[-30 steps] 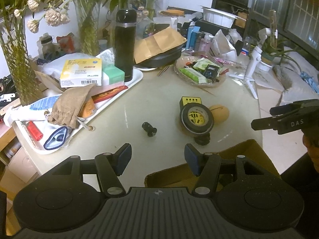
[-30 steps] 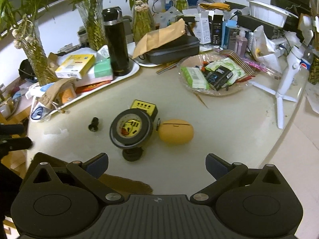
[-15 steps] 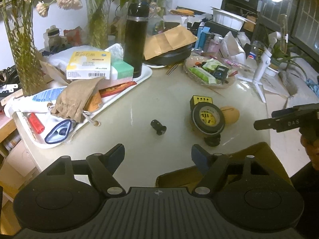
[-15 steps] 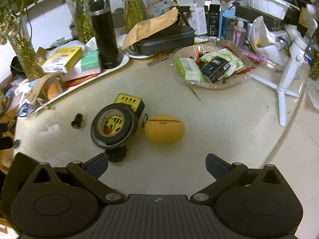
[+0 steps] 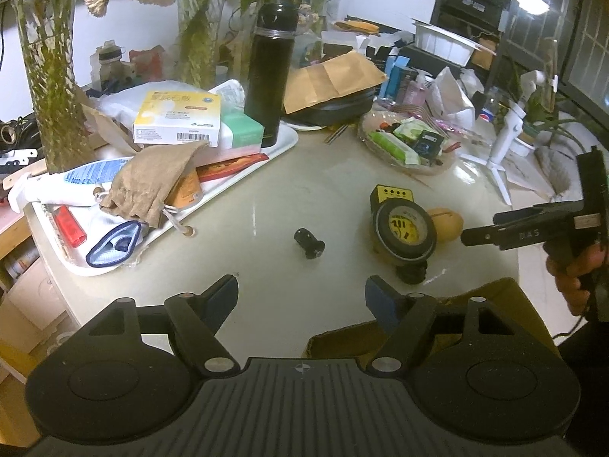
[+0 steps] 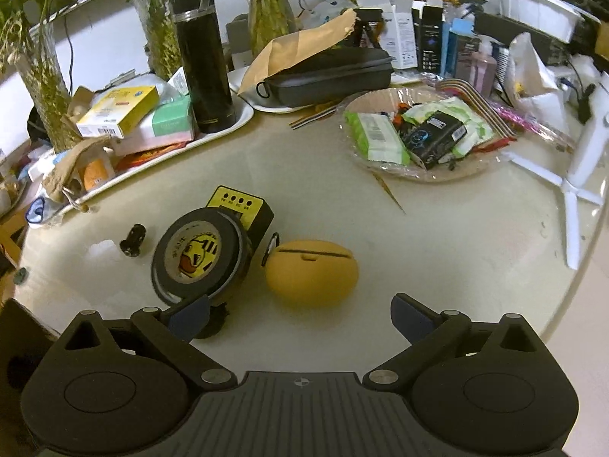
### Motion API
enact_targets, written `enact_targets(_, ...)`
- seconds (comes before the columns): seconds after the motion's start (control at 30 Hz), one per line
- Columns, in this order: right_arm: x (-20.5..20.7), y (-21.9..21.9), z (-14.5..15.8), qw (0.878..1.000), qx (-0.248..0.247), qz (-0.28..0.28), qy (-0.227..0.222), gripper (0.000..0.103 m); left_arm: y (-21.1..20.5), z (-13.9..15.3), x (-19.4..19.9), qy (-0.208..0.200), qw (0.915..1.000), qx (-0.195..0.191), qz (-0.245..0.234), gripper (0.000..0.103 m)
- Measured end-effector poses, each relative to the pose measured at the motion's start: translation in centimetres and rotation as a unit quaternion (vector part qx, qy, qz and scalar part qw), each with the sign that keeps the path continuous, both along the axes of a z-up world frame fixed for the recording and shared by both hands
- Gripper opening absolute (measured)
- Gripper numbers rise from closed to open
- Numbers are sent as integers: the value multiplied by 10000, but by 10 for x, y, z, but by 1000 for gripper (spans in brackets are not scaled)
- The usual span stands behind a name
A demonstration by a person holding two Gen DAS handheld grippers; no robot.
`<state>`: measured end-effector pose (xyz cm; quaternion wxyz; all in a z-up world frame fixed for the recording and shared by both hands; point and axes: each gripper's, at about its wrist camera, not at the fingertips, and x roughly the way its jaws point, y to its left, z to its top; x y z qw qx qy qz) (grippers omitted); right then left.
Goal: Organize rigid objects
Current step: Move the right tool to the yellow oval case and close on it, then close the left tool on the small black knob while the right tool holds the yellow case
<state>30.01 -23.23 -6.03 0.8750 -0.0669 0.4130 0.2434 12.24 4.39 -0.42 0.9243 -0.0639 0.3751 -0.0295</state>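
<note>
On the pale round table [image 6: 456, 236] lie a black tape roll [image 6: 198, 255] with a yellow sticker, leaning on a yellow-and-black box [image 6: 239, 205]. A yellow oval case [image 6: 312, 272] and a small black plug [image 6: 133, 240] lie close by. My right gripper [image 6: 300, 312] is open, low over the table, with the oval case just ahead of the gap between its fingers. A small black knob [image 6: 213, 323] sits half hidden behind its left finger. My left gripper [image 5: 302, 297] is open and empty, short of the plug [image 5: 309, 243] and the tape roll [image 5: 403, 228].
A white tray [image 5: 281, 144] at left holds boxes, a cloth pouch and a tall black flask [image 5: 270, 76]. A woven plate [image 6: 418, 175] of packets and a white tripod [image 6: 571, 182] stand to the right. A cardboard box [image 5: 506, 301] sits at the near edge. Vases line the back.
My left gripper's jaws have widened. My right gripper has come forward and down, so the oval case and tape roll now sit close in front of its fingers.
</note>
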Motion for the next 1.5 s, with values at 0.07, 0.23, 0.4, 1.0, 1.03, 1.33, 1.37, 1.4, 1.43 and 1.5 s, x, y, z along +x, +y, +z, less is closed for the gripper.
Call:
enact_targets(0.07,5,3,-5,9999,-89,91,-10,96,0,0,0,-4,10000,6,-3,74)
enact_targets(0.23,20,8,-16,9998,-71,154,71,92,0,0,0,-16,10000,-6,4,74)
enact_targets(0.4,33,12,-27,9997,-76,133,213,82,1,-1,2,-7,10000,-61,46,73)
enact_targets(1.0,46,13,-36,9992,-2,166,362,73,3,-3,4,6,9999,-72,109,73)
enact_targets(1.03,45,14,-36,9992,-28,171,354,73,4,-3,4,0,9999,-71,115,73)
enact_targets(1.33,30,10,-23,9997,-124,163,148,72,3,-3,5,-36,9999,-51,125,73)
enact_targets(1.37,29,10,-22,9997,-130,141,120,72,3,-3,5,-41,9999,-44,125,73)
enact_targets(1.4,27,9,-20,9998,-132,109,90,72,3,-3,5,-41,9999,-37,125,73)
enact_targets(1.43,26,8,-18,9999,-137,76,54,72,3,-3,5,-41,9999,-35,124,73)
enact_targets(1.5,22,5,-13,9999,-148,-30,-32,72,3,-3,5,-33,9999,-36,120,73)
